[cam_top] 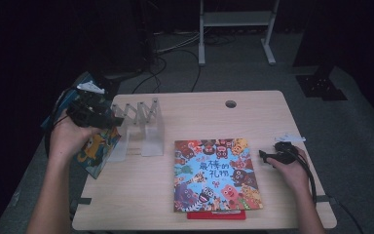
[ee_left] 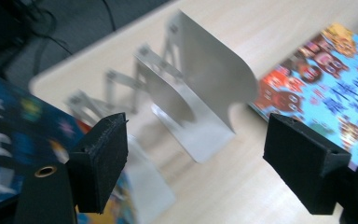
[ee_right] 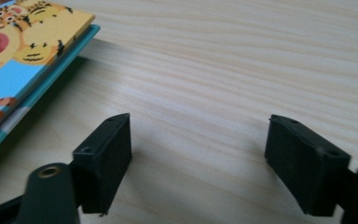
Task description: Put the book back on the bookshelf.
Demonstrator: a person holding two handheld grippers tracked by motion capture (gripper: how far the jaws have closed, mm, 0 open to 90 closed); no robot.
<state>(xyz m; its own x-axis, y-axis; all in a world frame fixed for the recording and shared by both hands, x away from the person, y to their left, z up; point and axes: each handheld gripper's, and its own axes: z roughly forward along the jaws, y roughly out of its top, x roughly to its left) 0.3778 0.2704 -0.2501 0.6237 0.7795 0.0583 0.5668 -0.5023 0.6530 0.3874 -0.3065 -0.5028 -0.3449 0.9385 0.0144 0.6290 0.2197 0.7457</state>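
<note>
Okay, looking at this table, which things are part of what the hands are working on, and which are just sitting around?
Part of the job:
- left gripper, jaws open, nothing between them
- right gripper, jaws open beside the flat picture book
- metal book rack
- tilted book at the rack's left end
- flat picture book
- red book beneath it

Lying about:
- white frame on the floor
- floor cables

You've got Chinese title characters reading roughly 最棒的礼物 on the picture book (cam_top: 217,174) cover; nothing else is legible.
</note>
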